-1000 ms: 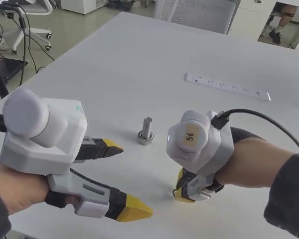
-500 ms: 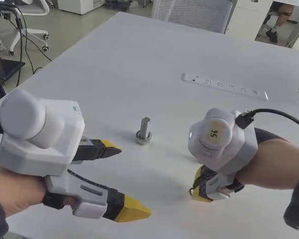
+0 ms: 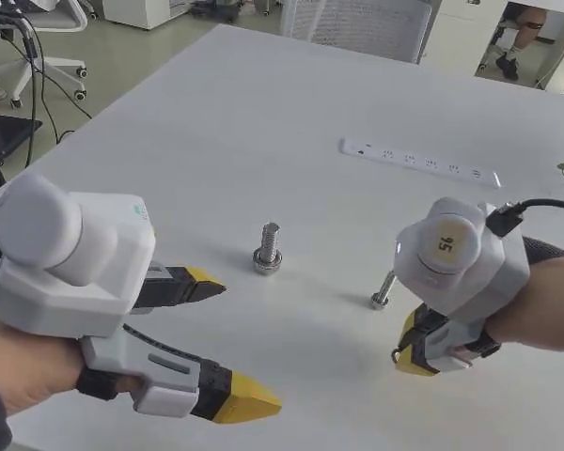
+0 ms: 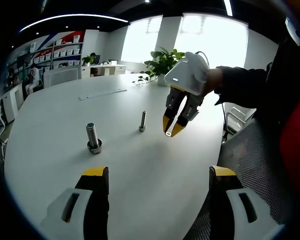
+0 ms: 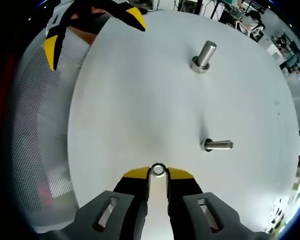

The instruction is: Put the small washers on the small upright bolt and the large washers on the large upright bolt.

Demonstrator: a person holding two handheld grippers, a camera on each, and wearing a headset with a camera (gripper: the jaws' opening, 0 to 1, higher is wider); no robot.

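Right gripper has swung out toward the table's right edge since a second ago. The small bolt it was covering is now exposed, standing on its head just beside the gripper, on the side nearer the table's middle. The jaws are pinched together on a washer, a small metal ring at the very tips, held above the table and not yet over either bolt. The head view hides the ring behind the gripper body; washer size is hard to call.

Left gripper hasn't moved: jaws spread wide, nothing between them, hovering near the table's near-left edge.

Large bolt is in the same spot as before, upright around the table's middle and well apart from the small bolt. The wider collar at its foot could be the head or stacked washers — too small to tell.

Power strip lies toward the far edge, unchanged. The person's right forearm is cut off at the frame edge.
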